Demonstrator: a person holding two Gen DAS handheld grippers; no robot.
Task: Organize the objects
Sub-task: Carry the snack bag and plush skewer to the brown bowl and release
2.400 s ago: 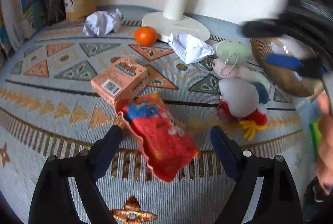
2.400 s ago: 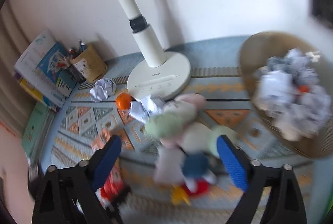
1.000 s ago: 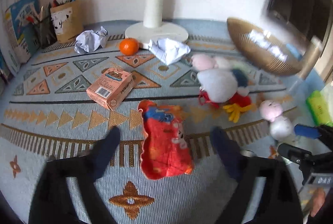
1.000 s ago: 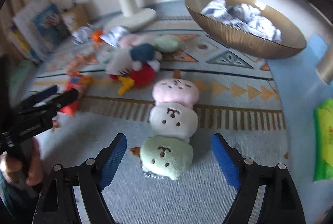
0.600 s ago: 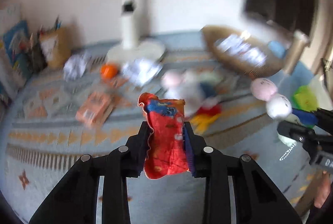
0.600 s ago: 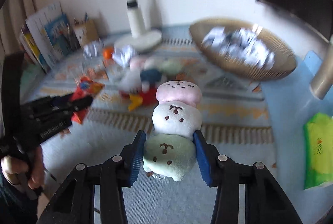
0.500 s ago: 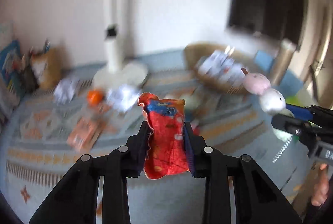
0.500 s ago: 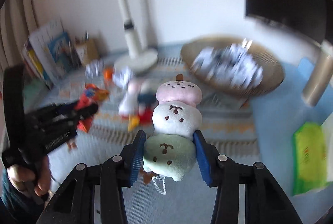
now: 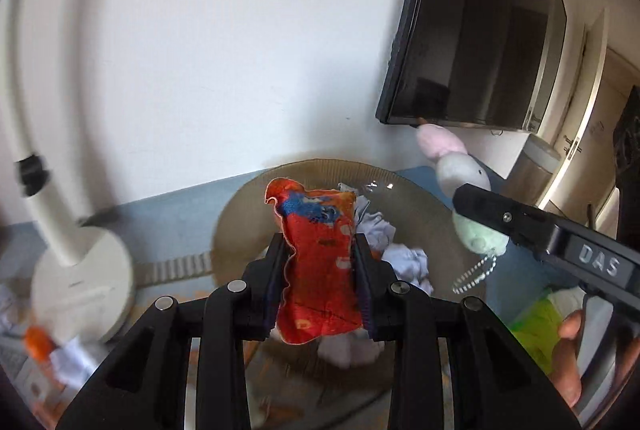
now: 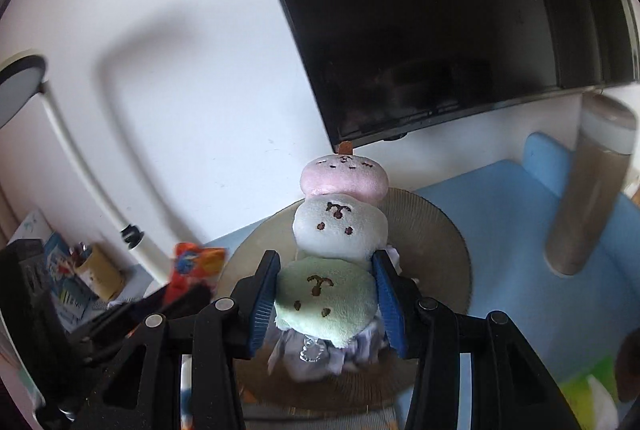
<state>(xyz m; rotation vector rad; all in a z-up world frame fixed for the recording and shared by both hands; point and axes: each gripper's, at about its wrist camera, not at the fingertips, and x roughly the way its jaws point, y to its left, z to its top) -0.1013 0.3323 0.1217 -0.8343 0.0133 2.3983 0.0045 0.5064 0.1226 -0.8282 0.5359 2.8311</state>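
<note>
Two grippers are up in the air at once, each clenched on one item above the woven bowl. Nearest in the left wrist view, the left gripper grasps a red snack bag between its black fingers; the pads press on both sides of the crumpled bag, which stands upright with its torn top edge above the fingertips. The jaws are easing apart very slightly, yet the bag is pinched between them. Just behind and below the bag lies crumpled white paper inside the bowl.

In the right wrist view, the right gripper holds a plush dumpling stack by its lowest, green ball, the blue pads pressing on both sides of it; the white and pink balls rise above the fingertips. A small bead chain hangs under the green ball. Below it is the bowl, with paper showing beneath the toy.

To the right in the left wrist view the right gripper's dark body crosses in front of the same plush, and part of a hand shows at the lower right beside a green packet.

Farther left stands a white lamp base with its curved neck, an orange blurred near it. On the far wall hangs a dark screen.
</note>
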